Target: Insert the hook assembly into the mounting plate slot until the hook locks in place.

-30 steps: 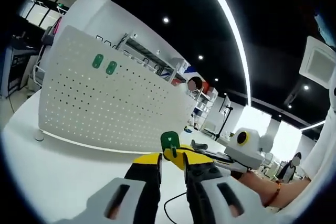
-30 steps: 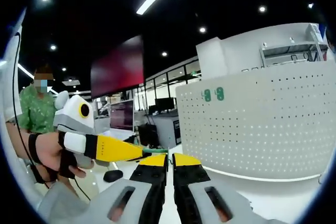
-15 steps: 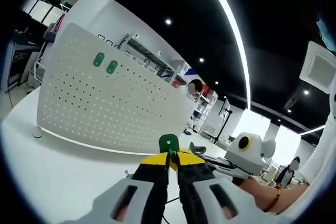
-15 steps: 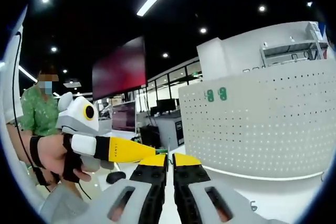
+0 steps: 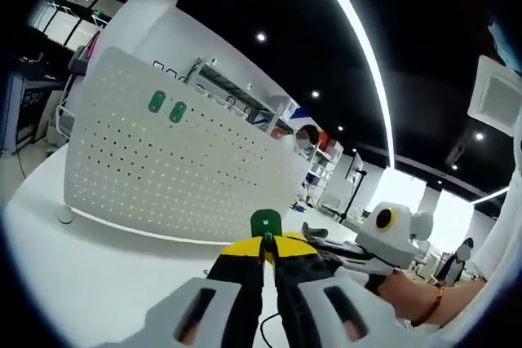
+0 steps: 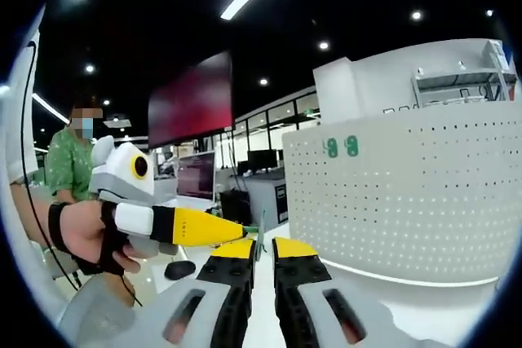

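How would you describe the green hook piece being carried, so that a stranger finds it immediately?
Start at the big white perforated board on the table. In front of it the left gripper has its yellow-tipped jaws shut on a small green hook piece. Two similar green pieces already sit on the board; this one is off it.

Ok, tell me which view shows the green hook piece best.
The left gripper view: the green hook piece faces the camera, standing up between the shut jaws of the left gripper, with the pegboard behind. The right gripper view catches it edge-on, a thin green sliver at the yellow tips.
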A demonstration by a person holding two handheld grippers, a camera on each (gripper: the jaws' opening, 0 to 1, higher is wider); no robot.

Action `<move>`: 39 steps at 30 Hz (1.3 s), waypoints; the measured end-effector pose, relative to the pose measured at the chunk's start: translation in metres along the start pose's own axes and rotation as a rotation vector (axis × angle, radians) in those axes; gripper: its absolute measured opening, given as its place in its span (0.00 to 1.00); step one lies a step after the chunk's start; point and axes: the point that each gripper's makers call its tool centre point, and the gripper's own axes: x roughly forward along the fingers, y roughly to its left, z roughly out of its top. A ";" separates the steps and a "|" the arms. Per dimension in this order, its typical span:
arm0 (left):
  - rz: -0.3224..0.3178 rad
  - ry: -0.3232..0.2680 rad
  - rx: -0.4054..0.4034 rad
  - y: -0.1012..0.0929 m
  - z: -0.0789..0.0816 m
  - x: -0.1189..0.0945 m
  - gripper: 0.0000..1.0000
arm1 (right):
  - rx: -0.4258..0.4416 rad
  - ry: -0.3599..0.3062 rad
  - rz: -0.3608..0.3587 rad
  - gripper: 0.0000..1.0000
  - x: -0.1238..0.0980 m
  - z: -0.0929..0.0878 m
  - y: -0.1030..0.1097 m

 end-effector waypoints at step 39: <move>0.194 -0.110 0.221 0.062 0.066 0.012 0.03 | 0.019 0.047 -0.062 0.18 -0.015 -0.012 -0.028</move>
